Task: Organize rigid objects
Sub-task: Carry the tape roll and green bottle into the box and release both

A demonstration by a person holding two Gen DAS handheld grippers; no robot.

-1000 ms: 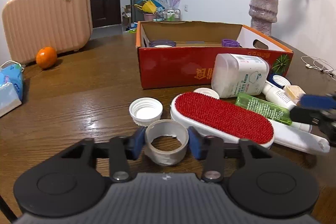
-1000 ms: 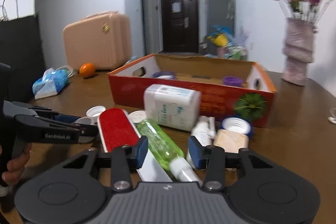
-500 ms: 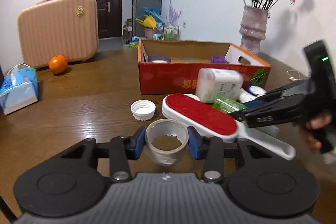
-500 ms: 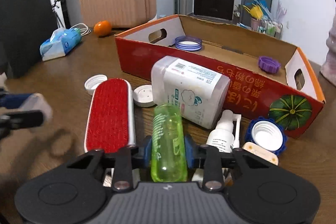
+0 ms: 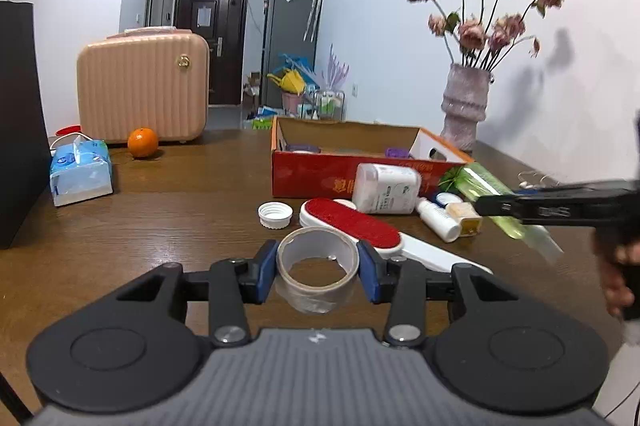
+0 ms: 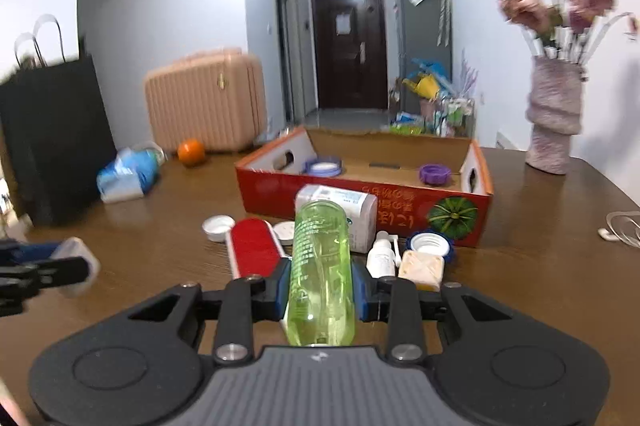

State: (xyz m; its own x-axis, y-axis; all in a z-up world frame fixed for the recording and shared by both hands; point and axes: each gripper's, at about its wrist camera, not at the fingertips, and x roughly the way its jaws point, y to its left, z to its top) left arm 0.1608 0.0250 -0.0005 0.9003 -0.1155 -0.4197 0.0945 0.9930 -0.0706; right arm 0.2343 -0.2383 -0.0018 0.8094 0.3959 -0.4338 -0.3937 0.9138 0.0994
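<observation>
Carry step, both loaded. Left gripper [image 5: 318, 268] fingers clamped on tape roll [image 5: 317, 266], held above table [image 5: 160, 210]. Right gripper [image 6: 320, 284] fingers pinch green bottle [image 6: 322, 266], lifted w/ base pointing at cardboard box [image 6: 360, 192]. Next, probably: bring each over box rim, lower inside, then let go.

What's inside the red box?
Inside the red box lie a purple cap and a blue-rimmed lid on bare cardboard. The front wall hides the part of the floor nearest the camera, so anything lying there cannot be seen.
</observation>
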